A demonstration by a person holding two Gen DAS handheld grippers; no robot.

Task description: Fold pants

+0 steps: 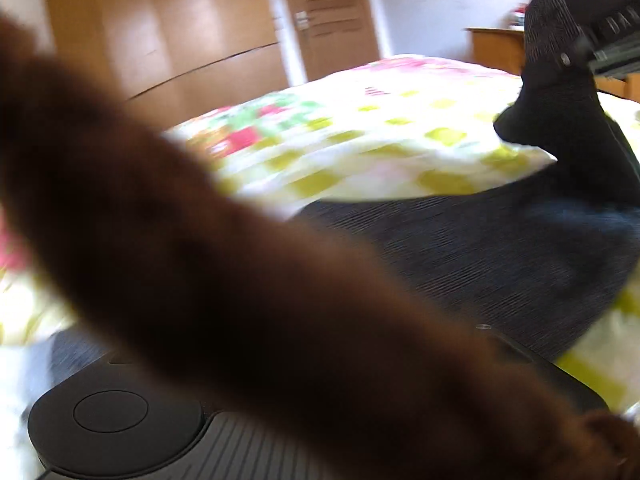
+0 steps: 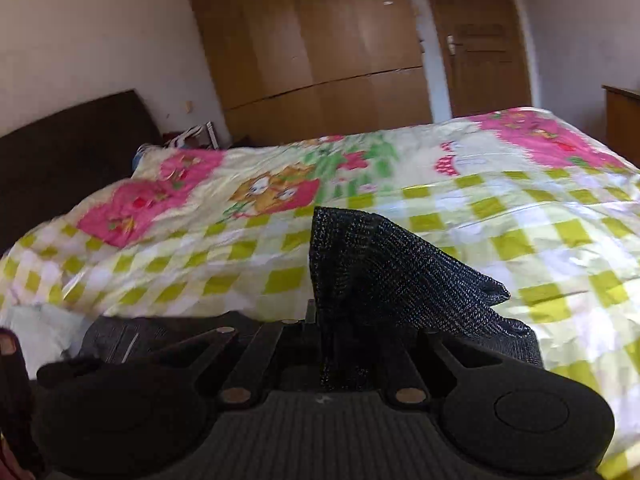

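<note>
Pants, dark and ribbed, are lying partly across the checked bedspread and partly raised off it; I am judging that the raised corner is being carried over the rest of the garment to make a fold, the bed serving as the flat surface for it; my right gripper is clamping that corner, the jaws drawn in tight on the cloth, which is standing up in a peak above them; in the left wrist view the same gripper is appearing at upper right with fabric hanging from it down to the main body of the pants, which is spreading over the bedspread; my left gripper's fingers are being hidden by a blurred brown shape, a sleeve or fabric as far as I can judge, crossing the lens; I cannot tell how far it is open or whether it is touching anything; only its housing is showing along the bottom edge.
</note>
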